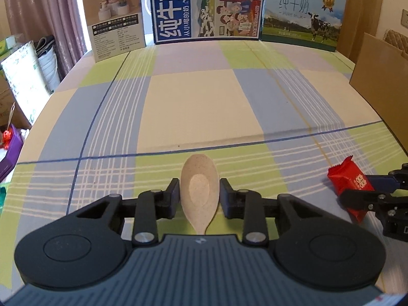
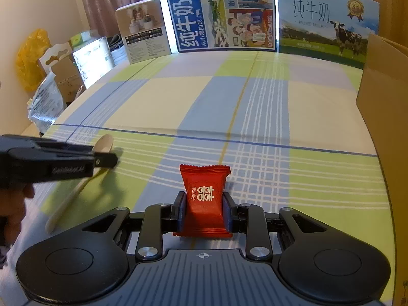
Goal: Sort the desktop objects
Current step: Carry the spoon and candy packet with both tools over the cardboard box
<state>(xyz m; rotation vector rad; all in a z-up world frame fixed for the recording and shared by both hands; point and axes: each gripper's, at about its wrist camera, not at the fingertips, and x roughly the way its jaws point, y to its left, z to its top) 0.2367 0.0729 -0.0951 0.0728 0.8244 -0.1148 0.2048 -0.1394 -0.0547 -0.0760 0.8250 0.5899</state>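
Observation:
A beige speckled spoon (image 1: 199, 191) lies on the checked tablecloth (image 1: 199, 97), bowl pointing away. My left gripper (image 1: 199, 193) has its pads against both sides of the bowl. The spoon also shows in the right wrist view (image 2: 103, 144), with its handle (image 2: 68, 199) on the cloth and the left gripper (image 2: 105, 159) over it. A red candy packet (image 2: 205, 200) with white characters sits between the pads of my right gripper (image 2: 205, 211), which is closed on it low over the cloth. The packet (image 1: 350, 186) and the right gripper (image 1: 357, 186) show at the right of the left wrist view.
Milk cartons (image 1: 206, 7) (image 1: 303, 17) and a small printed box (image 1: 114, 17) stand along the table's far edge. A brown cardboard box (image 1: 380, 76) stands at the right edge. Bags and boxes (image 2: 56, 76) are piled beyond the left edge.

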